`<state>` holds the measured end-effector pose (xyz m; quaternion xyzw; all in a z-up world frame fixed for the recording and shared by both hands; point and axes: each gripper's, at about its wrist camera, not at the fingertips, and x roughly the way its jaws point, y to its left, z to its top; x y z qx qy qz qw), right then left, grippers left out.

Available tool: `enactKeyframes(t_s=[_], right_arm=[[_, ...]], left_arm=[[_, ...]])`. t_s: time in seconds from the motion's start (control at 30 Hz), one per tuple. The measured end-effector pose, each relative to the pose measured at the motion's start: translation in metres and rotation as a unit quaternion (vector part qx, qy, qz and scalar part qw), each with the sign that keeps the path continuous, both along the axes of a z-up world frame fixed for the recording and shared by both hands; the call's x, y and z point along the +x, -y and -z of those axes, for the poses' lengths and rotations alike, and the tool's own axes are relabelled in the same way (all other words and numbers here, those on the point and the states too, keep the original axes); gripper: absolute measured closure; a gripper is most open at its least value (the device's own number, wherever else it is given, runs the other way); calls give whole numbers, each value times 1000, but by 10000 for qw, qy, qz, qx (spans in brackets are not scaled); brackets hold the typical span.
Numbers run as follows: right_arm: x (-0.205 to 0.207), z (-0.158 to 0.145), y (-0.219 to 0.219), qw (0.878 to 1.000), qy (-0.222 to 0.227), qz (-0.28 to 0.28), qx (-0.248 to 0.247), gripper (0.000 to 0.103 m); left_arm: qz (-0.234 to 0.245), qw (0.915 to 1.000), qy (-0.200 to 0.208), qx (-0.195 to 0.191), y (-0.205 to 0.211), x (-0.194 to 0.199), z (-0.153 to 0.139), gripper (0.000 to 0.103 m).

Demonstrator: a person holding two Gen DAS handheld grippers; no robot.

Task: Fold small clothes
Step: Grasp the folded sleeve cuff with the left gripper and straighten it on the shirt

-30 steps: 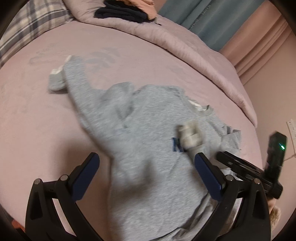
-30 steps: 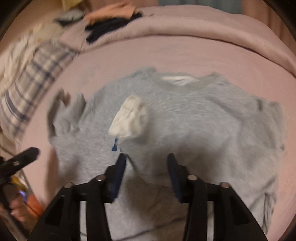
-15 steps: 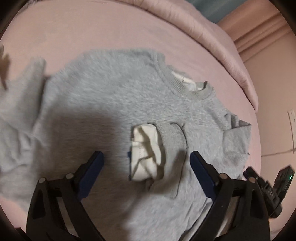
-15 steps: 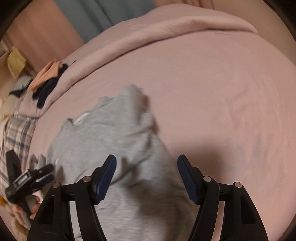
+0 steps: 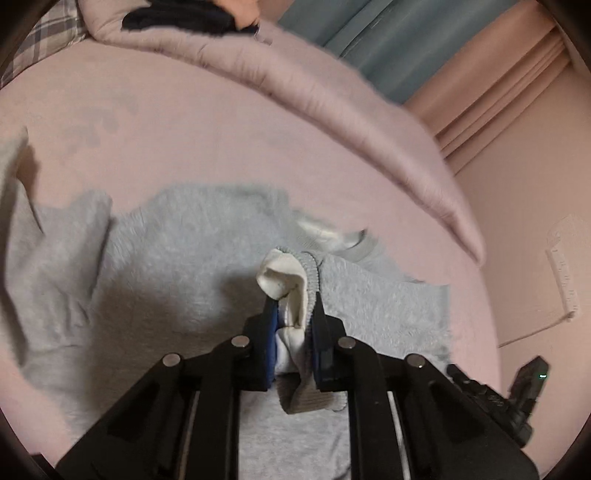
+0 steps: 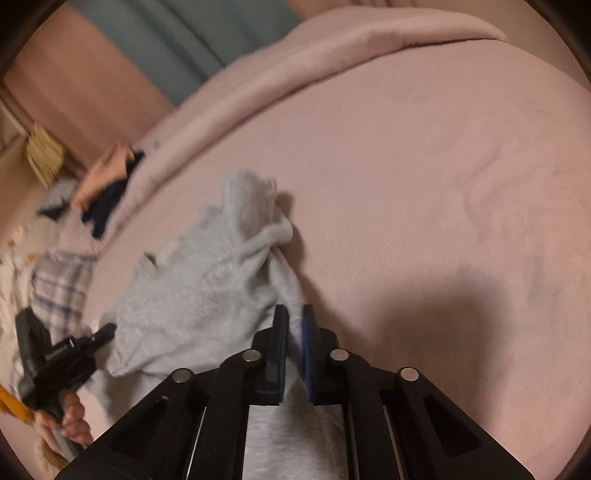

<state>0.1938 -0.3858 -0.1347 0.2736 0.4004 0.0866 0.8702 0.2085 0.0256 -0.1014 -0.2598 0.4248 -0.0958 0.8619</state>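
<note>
The jaws of both grippers have just been closing, and each pair now has cloth between its pads. The left gripper [image 5: 293, 317] pinches the ribbed cuff [image 5: 308, 273] of the small grey fleece sweatshirt [image 5: 177, 273], the cuff turned so its white lining [image 5: 282, 278] bulges up past the fingertips. The right gripper [image 6: 293, 325] pinches a gathered grey sleeve or edge [image 6: 284, 273] of the same sweatshirt at its right side; which exactly is hard to tell, the cloth being bunched.

The sweatshirt lies rumpled on the pink bed [image 5: 155, 122], neck band [image 5: 332, 240] away from the person, body spreading forward and to the left of the left jaws. From the right jaws nearly all of the garment lies to the left; only bare sheet lies to the right. So the two grips sit at one side of the garment, close to each other, and the left one is nearer the chest. My judgement is that a fold would carry this cloth leftward across the body.

Nothing stands in that path. A rolled pink duvet [image 5: 332, 92] runs along the far edge, with dark and peach clothes [image 5: 192, 16] piled on it and a plaid pillow [image 5: 40, 33] beyond, all well apart. In the right wrist view the person's hand [image 6: 70, 421] shows gripping the left handle.
</note>
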Motion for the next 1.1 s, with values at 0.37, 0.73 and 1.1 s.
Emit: enactKeyframes(t_s=[0.37,0.73,1.1], right_arm=[[12,18,-18,9968,-532,-44,-602,96],[67,-20,-12,9985,-338,-291,-324,48],[117,-5,-46,9941,-523,-615,-720,96]], left_arm=[[116,9948,-842,565,1,17,59,83],[47,9965,-594,591,-5,-1,44,87],[-62,9958,-257,876,-11,3,24,87]])
